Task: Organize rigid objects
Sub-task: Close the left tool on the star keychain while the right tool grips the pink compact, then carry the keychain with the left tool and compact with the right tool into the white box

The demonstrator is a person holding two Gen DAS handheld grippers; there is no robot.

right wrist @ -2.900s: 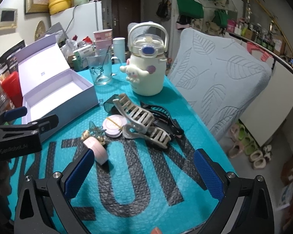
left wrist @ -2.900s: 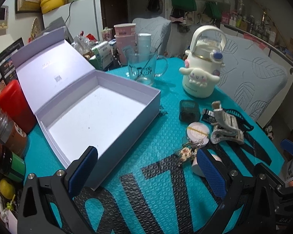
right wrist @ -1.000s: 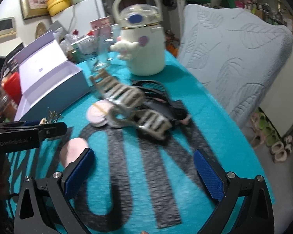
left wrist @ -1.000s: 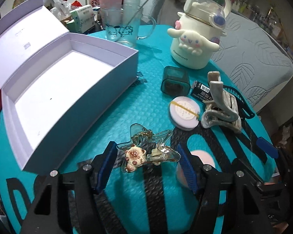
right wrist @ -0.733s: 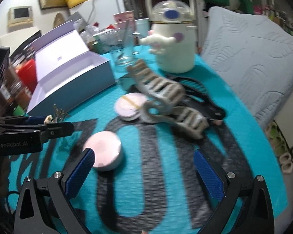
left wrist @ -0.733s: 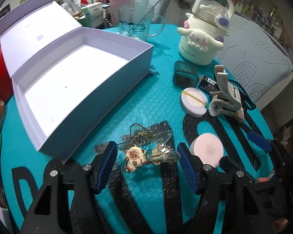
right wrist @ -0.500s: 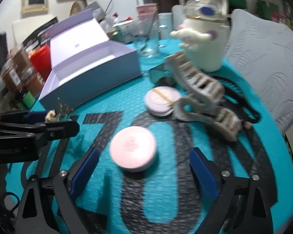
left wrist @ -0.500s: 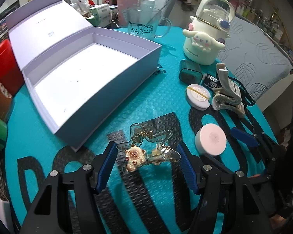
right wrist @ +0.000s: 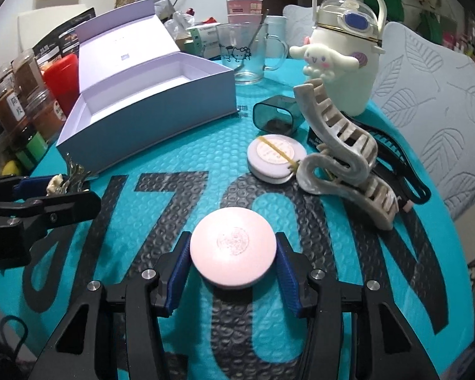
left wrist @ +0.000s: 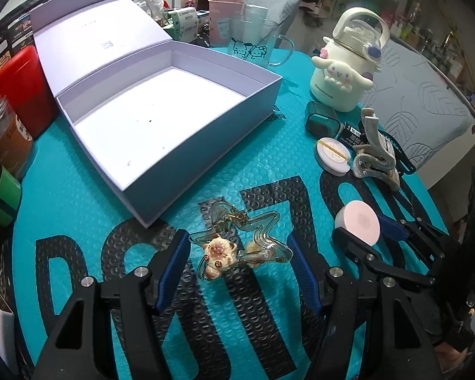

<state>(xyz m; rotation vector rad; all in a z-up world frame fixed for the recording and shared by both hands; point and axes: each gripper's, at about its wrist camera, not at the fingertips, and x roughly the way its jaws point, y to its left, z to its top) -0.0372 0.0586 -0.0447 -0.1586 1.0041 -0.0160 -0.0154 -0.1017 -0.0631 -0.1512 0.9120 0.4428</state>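
Nearest the person, the right gripper (right wrist: 232, 261) straddles the pink round case (right wrist: 232, 251), which lies flat on the teal mat (right wrist: 174, 164) close to the counter's near edge. Its jaws are closing, with the case between them, and the blue pads (right wrist: 177, 266) appear to be at the rim on both sides. To finish this grasp well, I would keep the pads level and centred across the widest part of the disc, since a round, smooth rim will likely squirt forward if pinched off-centre. Lift only once both pads bear evenly.

Just to the left, the left gripper (left wrist: 237, 261) has its jaws pinching the clear star-shaped hair clip (left wrist: 240, 243) with its small bear charm, carried above the mat near the front corner of the white box (left wrist: 205, 120). That grip looks thin at the star's points, so it should travel without tilting.

The box stands open toward the counter's far left, lid (left wrist: 95, 41) up, its inside bare; it is the likely destination, and each hand should clear the near wall before lowering.

Farther right lie a white compact (right wrist: 275, 156) with a rubber band, a large beige claw clip (right wrist: 342, 158) touching it, a dark headband (right wrist: 405, 171) and a small smoky cap (right wrist: 277, 115), all untouched.
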